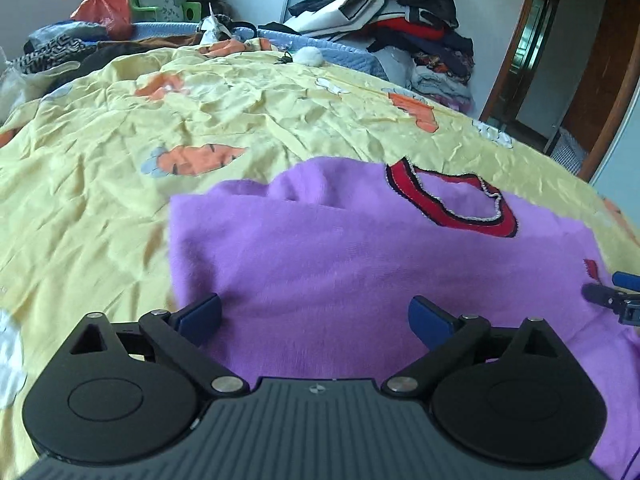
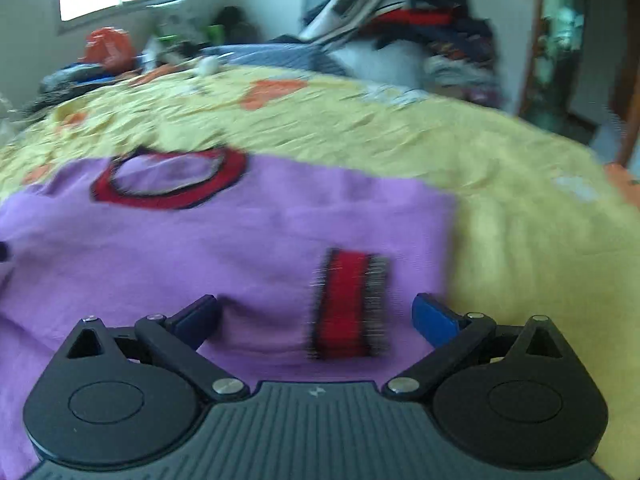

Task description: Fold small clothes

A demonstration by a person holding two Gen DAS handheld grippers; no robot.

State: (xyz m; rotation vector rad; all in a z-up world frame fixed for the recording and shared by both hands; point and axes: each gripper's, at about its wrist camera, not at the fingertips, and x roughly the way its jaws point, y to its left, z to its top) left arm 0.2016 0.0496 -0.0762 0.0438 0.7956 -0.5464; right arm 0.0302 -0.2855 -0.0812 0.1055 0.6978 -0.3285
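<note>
A small purple sweater point(image 1: 320, 264) with a red collar point(image 1: 452, 200) lies flat on the yellow bedspread point(image 1: 100, 200). Its left side is folded inward. My left gripper point(image 1: 316, 318) is open and empty just above the sweater's lower left part. In the right wrist view the sweater point(image 2: 200, 240) shows its red collar point(image 2: 168, 180), and a red sleeve cuff point(image 2: 348, 300) lies folded onto the body. My right gripper point(image 2: 316, 318) is open and empty over the sweater's lower right part, the cuff between its fingers. The right gripper's tip also shows in the left wrist view point(image 1: 616, 296).
The bedspread carries orange carrot prints point(image 1: 200, 158). A heap of clothes point(image 1: 400, 20) stands at the far right of the bed. An orange bag point(image 1: 104, 8) and clutter lie at the far left. A doorway point(image 1: 532, 60) opens on the right.
</note>
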